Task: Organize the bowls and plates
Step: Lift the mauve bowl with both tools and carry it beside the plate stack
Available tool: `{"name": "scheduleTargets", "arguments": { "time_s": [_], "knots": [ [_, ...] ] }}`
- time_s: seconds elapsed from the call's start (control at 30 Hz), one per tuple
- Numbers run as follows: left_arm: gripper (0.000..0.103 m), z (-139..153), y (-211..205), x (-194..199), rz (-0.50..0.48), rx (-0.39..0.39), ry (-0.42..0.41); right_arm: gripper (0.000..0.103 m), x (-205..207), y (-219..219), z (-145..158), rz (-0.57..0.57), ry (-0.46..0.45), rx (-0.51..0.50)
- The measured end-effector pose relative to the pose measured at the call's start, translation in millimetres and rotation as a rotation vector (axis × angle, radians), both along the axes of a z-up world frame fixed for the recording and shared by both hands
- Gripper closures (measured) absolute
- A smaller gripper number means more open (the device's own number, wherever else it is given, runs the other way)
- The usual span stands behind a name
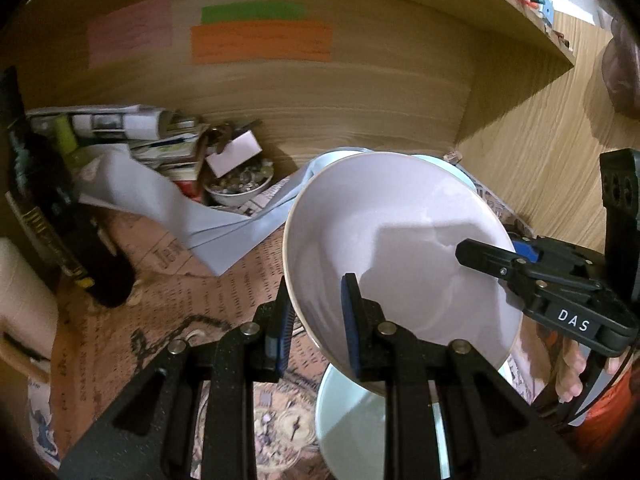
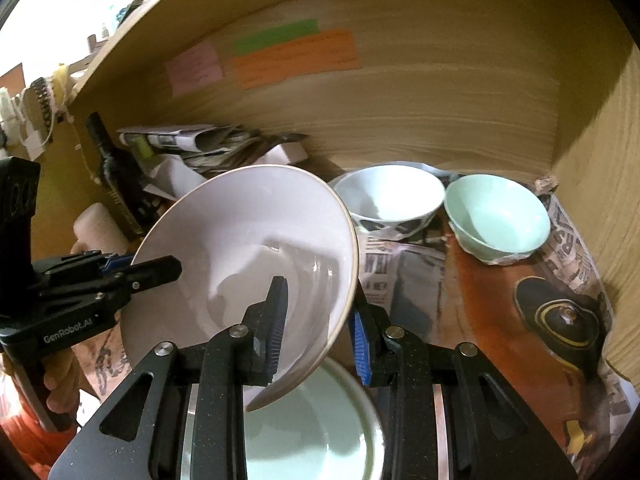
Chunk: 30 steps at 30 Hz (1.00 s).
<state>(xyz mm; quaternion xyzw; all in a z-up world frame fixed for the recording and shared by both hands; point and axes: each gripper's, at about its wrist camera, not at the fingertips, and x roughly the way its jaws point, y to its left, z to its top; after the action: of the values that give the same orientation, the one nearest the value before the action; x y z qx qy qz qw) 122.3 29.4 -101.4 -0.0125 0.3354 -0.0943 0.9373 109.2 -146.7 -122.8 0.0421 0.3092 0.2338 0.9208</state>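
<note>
Below both tongs, a pale green plate (image 2: 320, 432) waits on the bench, while left tongs (image 1: 316, 320) and right tongs (image 2: 318, 320) each clamp opposite rims of the tilted lilac plate (image 2: 248, 248), likely sharing its weight for stacking.

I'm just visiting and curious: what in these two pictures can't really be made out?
- Writing on the orange note, left wrist view: blurred.
- Pale green plate, both views: covered by the held white plate and gripper frames, cut off by the bottom edge.
- Contents of the small bowl at the back, left wrist view: too small.
- Patterned bowl's left side, right wrist view: behind the white plate.
</note>
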Motion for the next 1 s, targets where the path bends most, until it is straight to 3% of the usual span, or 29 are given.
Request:
{"name": "scheduleTargets", "arguments": {
  "time_s": [1.0],
  "knots": [
    [0.081, -20, 85, -85, 0.195, -0.049, -0.032, 0.076, -39, 98, -9, 0.185, 0.009, -0.027]
  ]
}}
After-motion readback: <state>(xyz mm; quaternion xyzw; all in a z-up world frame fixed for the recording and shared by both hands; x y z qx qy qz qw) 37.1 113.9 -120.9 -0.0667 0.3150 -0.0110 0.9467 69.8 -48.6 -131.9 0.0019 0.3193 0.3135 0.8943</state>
